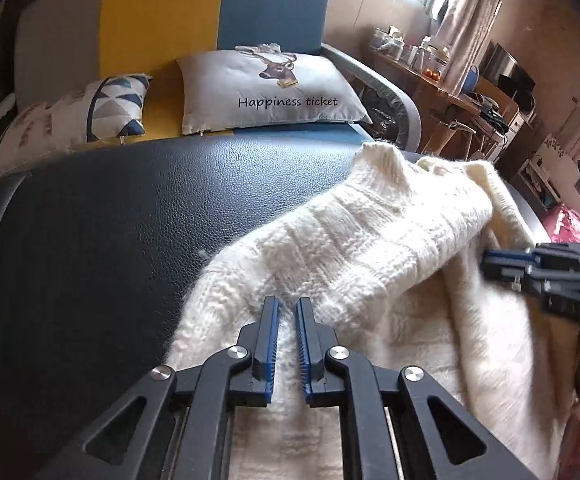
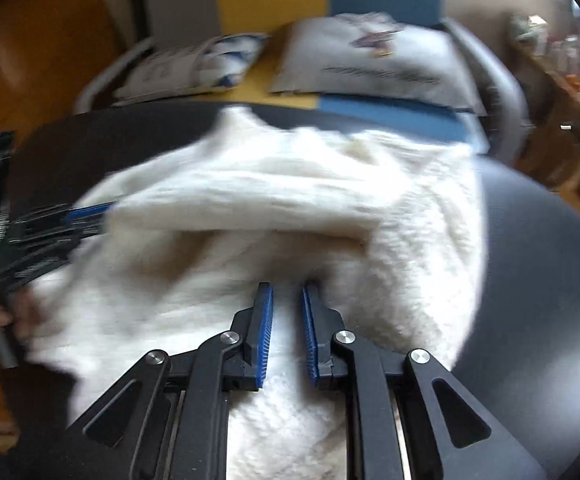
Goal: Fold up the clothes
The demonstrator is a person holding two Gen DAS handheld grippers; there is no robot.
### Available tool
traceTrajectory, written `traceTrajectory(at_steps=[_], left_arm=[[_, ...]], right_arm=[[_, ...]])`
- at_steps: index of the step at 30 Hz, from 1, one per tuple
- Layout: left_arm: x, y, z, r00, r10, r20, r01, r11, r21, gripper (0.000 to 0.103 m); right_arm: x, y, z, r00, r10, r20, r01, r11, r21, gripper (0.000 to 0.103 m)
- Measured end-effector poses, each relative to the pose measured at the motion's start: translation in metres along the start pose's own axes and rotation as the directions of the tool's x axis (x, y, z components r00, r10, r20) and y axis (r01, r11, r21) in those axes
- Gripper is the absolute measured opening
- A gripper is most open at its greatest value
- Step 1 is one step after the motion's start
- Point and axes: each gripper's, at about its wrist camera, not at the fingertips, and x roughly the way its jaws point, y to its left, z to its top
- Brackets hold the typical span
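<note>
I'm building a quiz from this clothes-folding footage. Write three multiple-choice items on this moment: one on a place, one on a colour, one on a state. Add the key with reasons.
1. Where does the sweater lie?
A) on the black textured surface
B) on the yellow seat cushion
C) on the wooden desk

2. What colour are the pads of the left tool?
A) red
B) blue
C) green

3. How is the sweater arranged?
A) spread flat in one layer
B) hanging from a hanger
C) one part doubled over the rest

Key: A, the white knit rests on the black textured surface. B, blue ribbed strips line both fingers. C, a thick band of knit lies across the layer beneath it.
</note>
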Motion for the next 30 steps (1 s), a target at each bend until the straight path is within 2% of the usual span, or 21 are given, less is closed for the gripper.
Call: traceTrajectory(at_steps=[2, 4, 6, 9, 11, 13, 14, 16, 18, 21, 25, 28, 30], left_arm=[[-0.001, -0.001, -0.001, 1.0, 0.013, 0.009, -0.013, 1.0, 0.02, 0.01], [-0.001, -0.002, -0.003, 1.0, 0.021, 0.014, -0.021, 0.999, 0.028, 0.01], [0.001, -0.003, -0.002, 0.999, 0.033, 0.014, -0.033, 0.999, 0.039, 0.01], [0.009, -0.012, 0.009, 0.998, 0.063, -0.004, -0.062, 0.996, 0.07, 0.01], [-0.001, -0.014, 0.01, 0.997, 0.083, -0.013, -0.081, 0.994, 0.079, 0.01], [-0.021, -0.01, 0.005, 0.998, 0.068, 0.018, -0.069, 0.996, 0.052, 0.01], [-0.036, -0.005, -0.001, 0.998, 0.053, 0.039, -0.054, 0.998, 0.037, 0.01], [-0.057, 0.004, -0.017, 0.997, 0.051, 0.053, -0.053, 0.998, 0.032, 0.01], [-0.081, 0.016, -0.04, 0.996, 0.064, 0.069, -0.066, 0.997, 0.029, 0.011], [-0.114, 0.038, -0.08, 0.992, 0.094, 0.079, -0.094, 0.996, 0.003, 0.014], [-0.142, 0.064, -0.129, 0.985, 0.163, 0.056, -0.162, 0.986, -0.037, 0.015], [-0.151, 0.081, -0.154, 0.973, 0.228, 0.034, -0.225, 0.972, -0.063, 0.015], [-0.157, 0.09, -0.164, 0.971, 0.237, 0.032, -0.233, 0.969, -0.085, 0.015]], right_arm=[[-0.001, -0.018, -0.007, 0.998, -0.065, 0.015, 0.064, 0.997, 0.044, 0.014], [0.0, -0.044, -0.016, 0.998, -0.058, 0.036, 0.054, 0.992, 0.113, 0.014], [-0.004, -0.059, -0.022, 0.998, 0.001, 0.061, -0.013, 0.982, 0.189, 0.012], [-0.015, -0.051, -0.02, 0.999, 0.004, 0.044, -0.013, 0.982, 0.19, 0.014], [-0.023, -0.046, -0.019, 0.999, 0.005, 0.033, -0.011, 0.982, 0.189, 0.016], [-0.052, -0.033, -0.026, 0.993, 0.068, 0.094, -0.084, 0.98, 0.179, 0.02], [-0.069, -0.025, -0.033, 0.987, 0.109, 0.12, -0.129, 0.977, 0.171, 0.024], [-0.102, -0.003, -0.052, 0.967, 0.209, 0.146, -0.23, 0.962, 0.144, 0.051], [-0.121, 0.019, -0.078, 0.949, 0.279, 0.144, -0.297, 0.947, 0.123, 0.061], [-0.141, 0.048, -0.123, 0.92, 0.375, 0.118, -0.387, 0.915, 0.114, 0.061], [-0.139, 0.074, -0.177, 0.893, 0.435, 0.118, -0.45, 0.874, 0.182, 0.061], [-0.125, 0.084, -0.199, 0.904, 0.411, 0.117, -0.428, 0.871, 0.243, 0.061], [-0.12, 0.093, -0.208, 0.913, 0.386, 0.13, -0.407, 0.877, 0.256, 0.061]])
